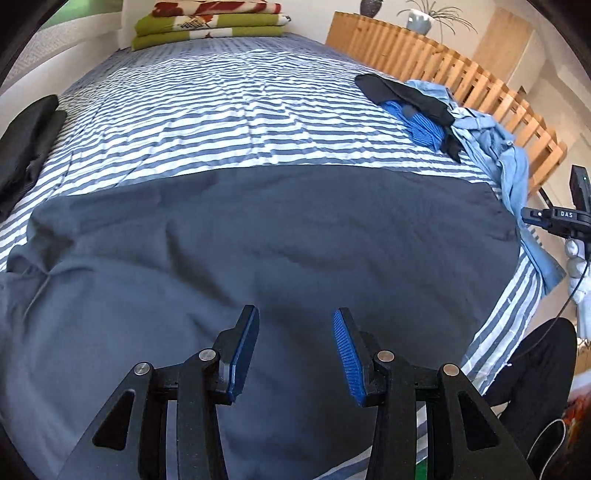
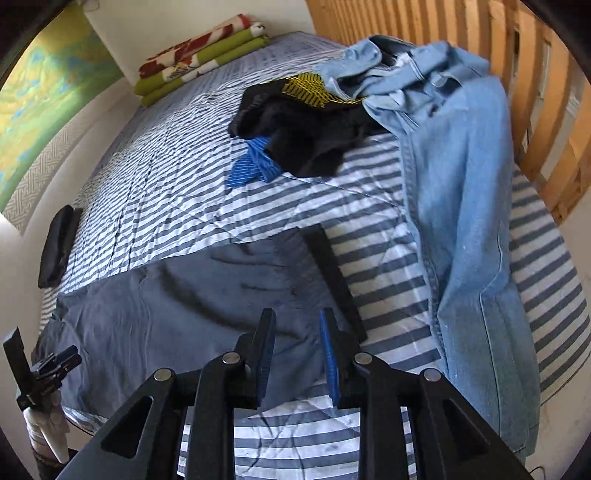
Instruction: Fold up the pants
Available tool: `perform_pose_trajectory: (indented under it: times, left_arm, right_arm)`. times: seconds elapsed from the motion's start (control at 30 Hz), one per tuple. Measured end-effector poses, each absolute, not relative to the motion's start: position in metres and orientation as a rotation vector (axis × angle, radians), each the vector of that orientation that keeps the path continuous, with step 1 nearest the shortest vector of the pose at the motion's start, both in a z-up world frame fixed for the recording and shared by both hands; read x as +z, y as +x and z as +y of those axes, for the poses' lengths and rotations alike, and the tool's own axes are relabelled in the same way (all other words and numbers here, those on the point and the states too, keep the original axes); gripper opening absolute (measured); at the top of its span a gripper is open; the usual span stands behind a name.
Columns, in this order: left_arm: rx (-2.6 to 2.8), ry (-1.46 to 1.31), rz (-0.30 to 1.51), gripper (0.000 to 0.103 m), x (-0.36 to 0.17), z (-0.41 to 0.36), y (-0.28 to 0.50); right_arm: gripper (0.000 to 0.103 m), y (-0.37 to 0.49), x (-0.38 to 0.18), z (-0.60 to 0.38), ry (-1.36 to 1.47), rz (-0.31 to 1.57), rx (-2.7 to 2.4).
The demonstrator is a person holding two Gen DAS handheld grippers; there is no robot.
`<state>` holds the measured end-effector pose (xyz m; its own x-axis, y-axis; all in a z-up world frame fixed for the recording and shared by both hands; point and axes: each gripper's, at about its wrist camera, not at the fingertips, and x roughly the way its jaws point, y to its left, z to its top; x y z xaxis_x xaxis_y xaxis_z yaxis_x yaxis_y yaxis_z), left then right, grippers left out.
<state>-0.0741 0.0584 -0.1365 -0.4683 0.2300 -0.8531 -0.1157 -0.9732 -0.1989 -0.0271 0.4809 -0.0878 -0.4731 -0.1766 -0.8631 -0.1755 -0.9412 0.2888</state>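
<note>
Grey-blue pants (image 1: 258, 236) lie spread flat across the near end of the striped bed. In the right wrist view the same pants (image 2: 166, 314) end in a dark band (image 2: 332, 280) along their right edge. My left gripper (image 1: 295, 312) hovers over the middle of the cloth, jaws open with nothing between them. My right gripper (image 2: 297, 312) hangs over the pants close to the dark band; its jaws stand a little apart and hold nothing. Each gripper also shows at the edge of the other's view, held in a white-gloved hand (image 1: 576, 254).
A heap of clothes lies to the right: light blue jeans (image 2: 461, 184), a black garment (image 2: 306, 136) and a blue striped piece (image 2: 255, 166). Folded blankets (image 1: 210, 26) lie at the bed's head. A black folded item (image 1: 26, 140) lies at the left edge. A wooden slatted rail (image 1: 443, 62) runs along the right.
</note>
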Motion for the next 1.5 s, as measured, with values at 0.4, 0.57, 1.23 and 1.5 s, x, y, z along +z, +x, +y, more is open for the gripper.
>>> perform_pose_trajectory:
  times: [0.4,0.57,1.23,1.5]
  left_arm:
    - [2.328,-1.403,0.085,0.046,-0.103,0.227,-0.118]
    - [2.2,-1.326,0.228,0.046,-0.104,0.32,-0.128]
    - [2.107,-1.457,0.007,0.046,-0.163,0.356,-0.172]
    - [2.106,-1.441,0.025,0.046,-0.162,0.353,-0.166]
  right_arm:
    - [0.023,-0.029,-0.13,0.508,1.514,-0.834,-2.542]
    - [0.032,-0.012,-0.131,0.539,1.412,-0.96,-2.545]
    - [0.032,-0.11,-0.142,0.531,1.366,-0.896,-2.343]
    - [0.03,-0.107,-0.14,0.515,1.362,-0.829,-2.3]
